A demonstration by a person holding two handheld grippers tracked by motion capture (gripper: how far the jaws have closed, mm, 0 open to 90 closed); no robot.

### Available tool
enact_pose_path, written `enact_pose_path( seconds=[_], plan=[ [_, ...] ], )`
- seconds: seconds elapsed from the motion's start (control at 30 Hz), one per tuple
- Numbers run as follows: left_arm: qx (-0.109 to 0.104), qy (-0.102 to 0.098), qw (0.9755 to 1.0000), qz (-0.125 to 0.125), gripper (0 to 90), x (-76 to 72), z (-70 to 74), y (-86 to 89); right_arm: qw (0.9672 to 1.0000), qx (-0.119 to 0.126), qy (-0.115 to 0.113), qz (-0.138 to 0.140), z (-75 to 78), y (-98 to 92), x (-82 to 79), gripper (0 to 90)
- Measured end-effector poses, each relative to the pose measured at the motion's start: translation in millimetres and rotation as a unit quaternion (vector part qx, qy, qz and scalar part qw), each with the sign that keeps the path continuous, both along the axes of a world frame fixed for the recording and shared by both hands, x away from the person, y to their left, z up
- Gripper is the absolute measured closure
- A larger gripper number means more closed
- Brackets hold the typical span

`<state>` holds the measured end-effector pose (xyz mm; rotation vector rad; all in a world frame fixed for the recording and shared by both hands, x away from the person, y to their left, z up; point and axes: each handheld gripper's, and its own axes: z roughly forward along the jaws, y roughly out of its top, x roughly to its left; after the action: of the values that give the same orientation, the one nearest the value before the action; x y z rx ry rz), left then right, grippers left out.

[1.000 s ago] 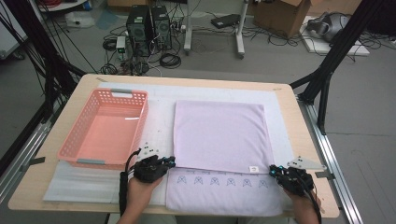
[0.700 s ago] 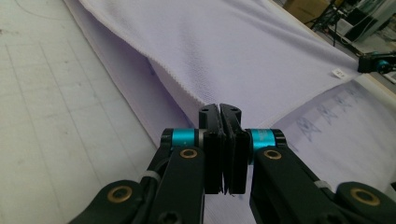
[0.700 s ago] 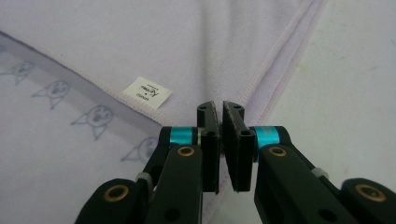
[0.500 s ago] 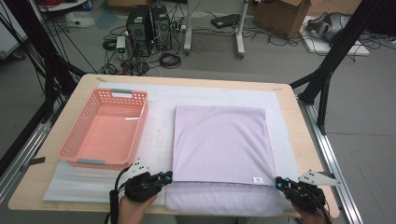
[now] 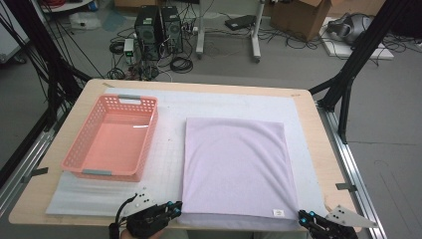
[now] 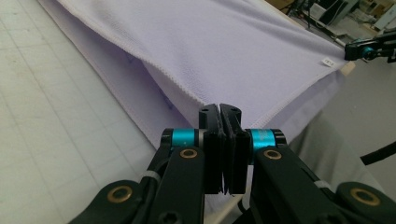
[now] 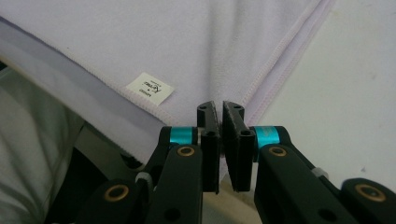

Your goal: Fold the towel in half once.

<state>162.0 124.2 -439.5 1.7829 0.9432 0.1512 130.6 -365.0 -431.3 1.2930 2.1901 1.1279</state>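
1. The left gripper (image 5: pixel 174 206) has its jaws pressed together. In the left gripper view (image 6: pixel 219 112) the tips sit at the near left corner of the purple towel (image 5: pixel 236 169), and the lower layer runs down to them. It looks like a pinch on this corner, but I cannot see cloth between the pads themselves.

2. The right gripper (image 5: pixel 304 216) is also closed. In the right gripper view (image 7: pixel 219 109) the tips touch the near right corner of the towel, just beside the white label (image 7: pixel 150 87). Here too I judge that it pinches the hem.

3. What has changed: one second ago both hands were farther in on the table, and a strip of the lower layer showed in front of the folded part. Now both grippers have drawn back toward the person, to the near edge of the table (image 5: pixel 318 124), and this strip hangs over the edge.

4. The towel itself lies flat on the white mat (image 5: pixel 169 149), folded into a near square, right of the pink basket (image 5: pixel 112 137) and apart from it.

5. My judgement: the pull has made the fold tight and smooth. The next step is probably another fold, and after this the basket, which holds nothing yet.
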Motion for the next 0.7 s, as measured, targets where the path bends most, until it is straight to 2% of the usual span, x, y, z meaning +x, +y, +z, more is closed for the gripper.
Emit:
enact_pose_path(
  seconds=[0.23, 0.3, 0.4, 0.43, 0.47, 0.5, 0.53, 0.57, 0.6, 0.7],
  plan=[
    [0.01, 0.005, 0.9998, -0.016, 87.7, -15.0, -2.5, 1.0, 1.0, 0.004, 0.003, 0.001, 0.5, -1.0, -15.8, 85.4],
    [0.016, 0.009, 0.9997, -0.018, 87.7, -17.5, -4.2, 2.0, 1.0, -0.002, 0.006, 0.004, -0.7, -0.3, -19.3, 85.4],
    [0.023, 0.029, 0.9991, -0.021, 86.9, -15.2, -10.2, 2.6, 0.9998, -0.013, 0.011, 0.009, -3.9, 2.2, -20.2, 85.0],
    [0.023, 0.031, 0.999, -0.021, 86.0, -15.1, -11.3, 2.3, 0.9996, -0.018, 0.02, 0.01, -5.8, 3.4, -18.9, 83.5],
    [0.021, 0.027, 0.9992, -0.022, 84.8, -15.3, -10.9, 2.1, 0.9994, -0.022, 0.027, 0.009, -7.8, 3.8, -17.6, 79.9],
    [0.017, 0.016, 0.9995, -0.021, 79.6, -15.1, -9.6, 2.2, 0.9994, -0.025, 0.025, 0.003, -8.4, 3.8, -17.4, 70.8],
    [0.012, 0.002, 0.9999, -0.012, 66.9, -13.7, -8.1, 2.8, 0.9995, -0.022, 0.023, -0.007, -7.7, 2.7, -16.5, 65.4],
    [0.005, -0.007, 1.0, 0.001, 54.4, -11.0, -6.4, 4.1, 0.9997, -0.015, 0.017, -0.013, -6.1, 0.4, -15.2, 65.3],
    [-0.001, -0.012, 0.9999, 0.004, 51.8, -6.8, -4.8, 5.8, 0.9997, -0.01, 0.015, -0.019, -4.1, -1.1, -14.2, 64.5],
    [-0.012, -0.023, 0.9996, 0.014, 53.1, 8.6, -0.9, 7.5, 0.9996, -0.008, 0.0, -0.028, -2.3, -4.2, -3.9, 63.9]
  ],
)
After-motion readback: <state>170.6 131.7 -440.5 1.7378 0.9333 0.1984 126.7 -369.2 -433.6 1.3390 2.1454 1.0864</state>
